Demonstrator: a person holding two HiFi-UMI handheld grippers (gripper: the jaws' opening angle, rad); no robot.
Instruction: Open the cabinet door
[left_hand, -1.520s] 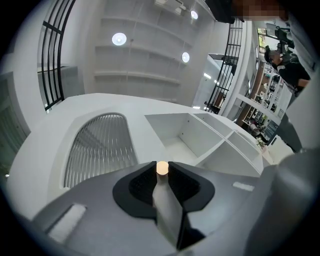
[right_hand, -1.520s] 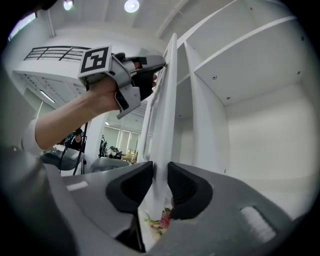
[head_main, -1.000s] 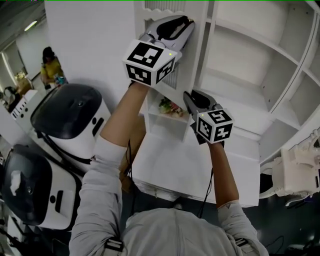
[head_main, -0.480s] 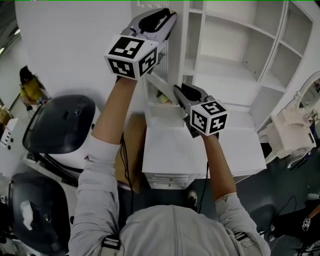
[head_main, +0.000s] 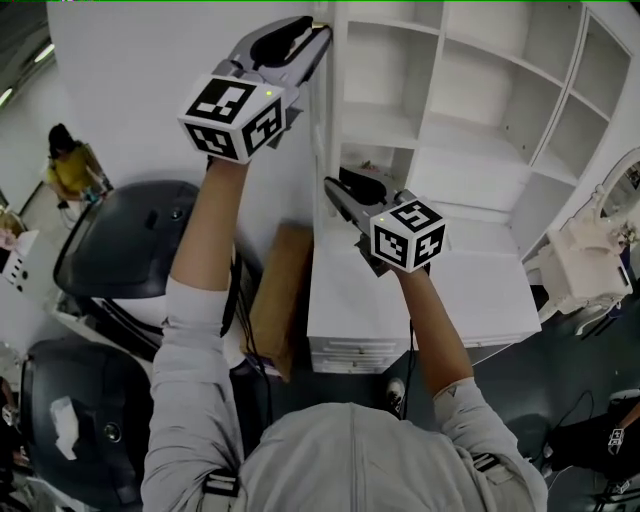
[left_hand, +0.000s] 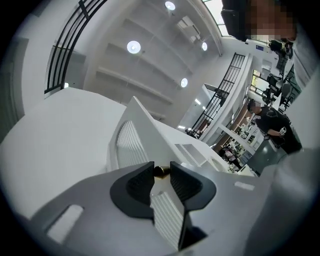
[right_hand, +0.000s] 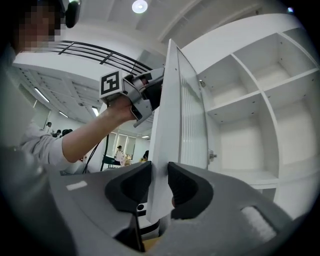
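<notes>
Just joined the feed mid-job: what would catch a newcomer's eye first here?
The white cabinet door stands open, edge-on at centre, shelves to its right. The left gripper, up top, has the door's brass knob between its opening jaws; the right gripper, lower, straddles the door's edge, jaws opening too.

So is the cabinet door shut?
No, the door stands swung out, edge-on to the right gripper view, and the shelves beside it are in plain sight.

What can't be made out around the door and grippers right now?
Knob: left gripper view, mostly hidden between the left gripper's opening jaws; contact unclear.
Right gripper, jaws opening, door between them: pad contact unreadable in right gripper view, gap too thin.
Cabinet top: cut by head view's upper edge.
</notes>
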